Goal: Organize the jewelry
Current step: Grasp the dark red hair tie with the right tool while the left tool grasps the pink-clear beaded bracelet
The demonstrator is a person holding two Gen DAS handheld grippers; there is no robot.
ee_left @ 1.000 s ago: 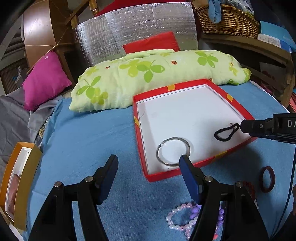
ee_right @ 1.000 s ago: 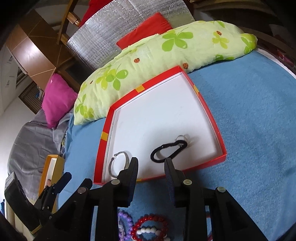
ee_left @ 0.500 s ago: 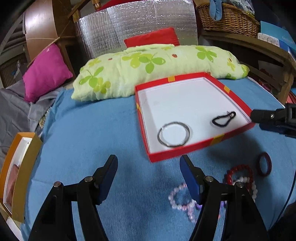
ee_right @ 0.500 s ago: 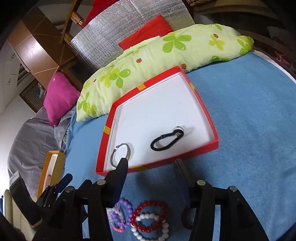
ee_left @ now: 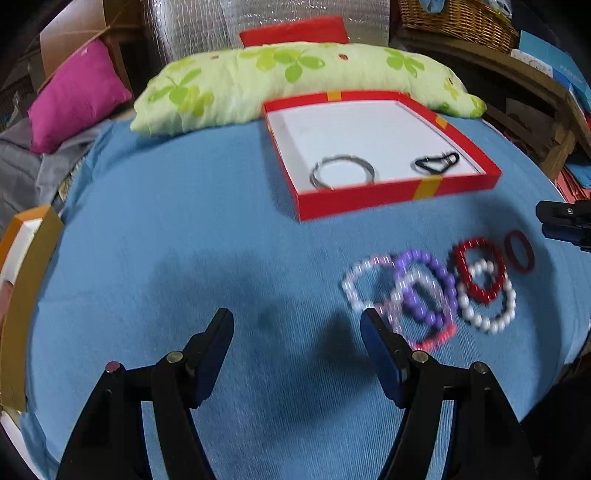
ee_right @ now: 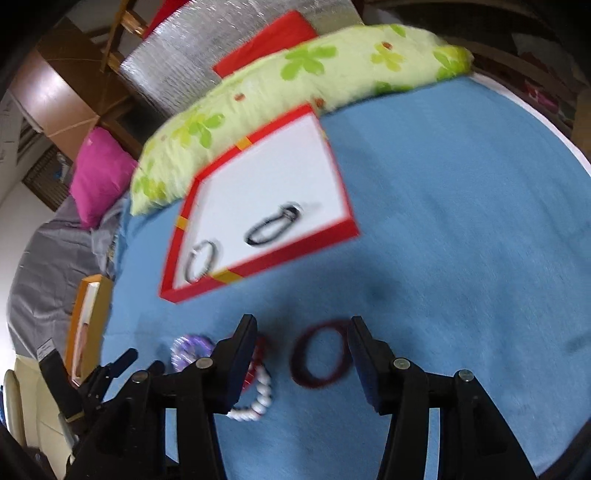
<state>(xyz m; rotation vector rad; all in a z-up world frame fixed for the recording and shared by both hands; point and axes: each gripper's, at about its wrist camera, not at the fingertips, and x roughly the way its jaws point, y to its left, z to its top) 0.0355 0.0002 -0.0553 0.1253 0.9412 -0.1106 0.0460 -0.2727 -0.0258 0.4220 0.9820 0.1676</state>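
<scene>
A red box [ee_left: 399,197] with a white floor sits on the blue cloth and holds a silver bangle [ee_left: 341,171] and a black loop [ee_left: 436,164]. Nearer lie a pink-white bead bracelet [ee_left: 364,284], a purple one [ee_left: 424,291], a red one [ee_left: 480,269], a white pearl one [ee_left: 493,314] and a dark red ring [ee_left: 519,251]. My left gripper [ee_left: 297,317] is open over bare cloth, left of the bracelets. My right gripper [ee_right: 303,321] is open, with the dark red ring [ee_right: 319,354] lying on the cloth between its fingers, pads apart from it.
A long green-flowered pillow [ee_left: 295,74] lies behind the box, with a pink cushion [ee_left: 74,96] at far left. An orange box [ee_left: 22,295] stands at the cloth's left edge. A wicker basket [ee_left: 458,18] and wooden furniture stand at back right.
Both grippers have drawn back from the red box toward the bracelets on the near cloth. The right jaws have widened. The bangle and black loop stay in the box.
</scene>
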